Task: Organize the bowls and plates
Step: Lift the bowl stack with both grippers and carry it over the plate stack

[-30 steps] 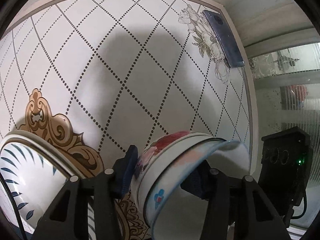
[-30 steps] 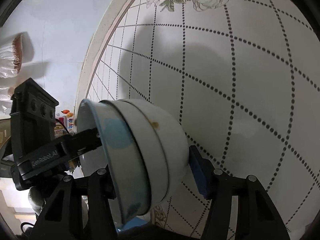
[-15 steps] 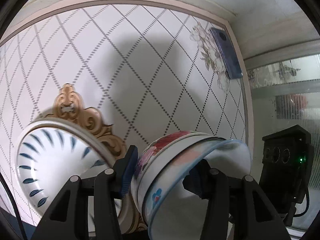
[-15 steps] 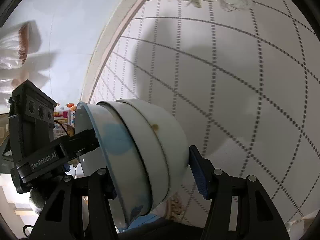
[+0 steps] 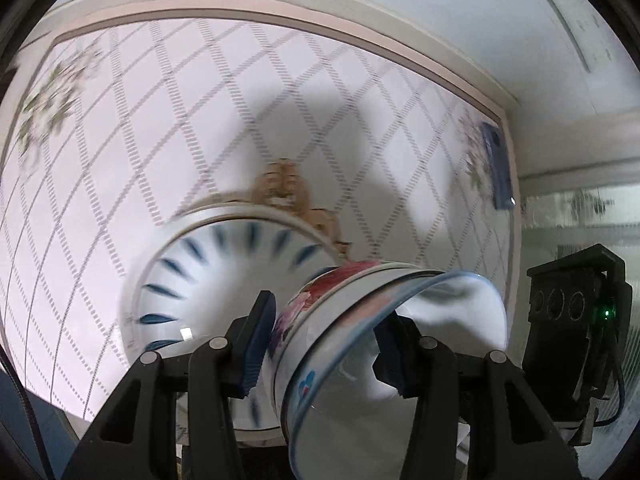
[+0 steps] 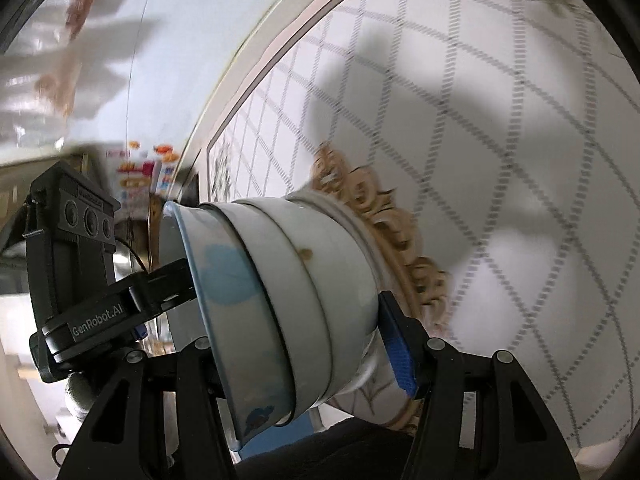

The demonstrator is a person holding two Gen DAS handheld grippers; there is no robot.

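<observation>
A big table [image 5: 200, 128] with a criss-cross cloth fills both views, and a white plate [image 5: 192, 280] with blue leaf marks sits on it. Above the table, a stack of bowls [image 6: 288, 304] is tipped on its side, held up off the cloth beside the plate. The left gripper [image 5: 324, 344] and the right gripper [image 6: 304, 344] each squeeze the stack, one pad inside and one outside.

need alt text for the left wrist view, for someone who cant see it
The left gripper clamps a nested stack of bowls on its side, one finger outside the base and one inside the rim. Behind it, a blurred white plate with blue dashes lies on a diamond-patterned table; the right gripper shows at right.
</observation>
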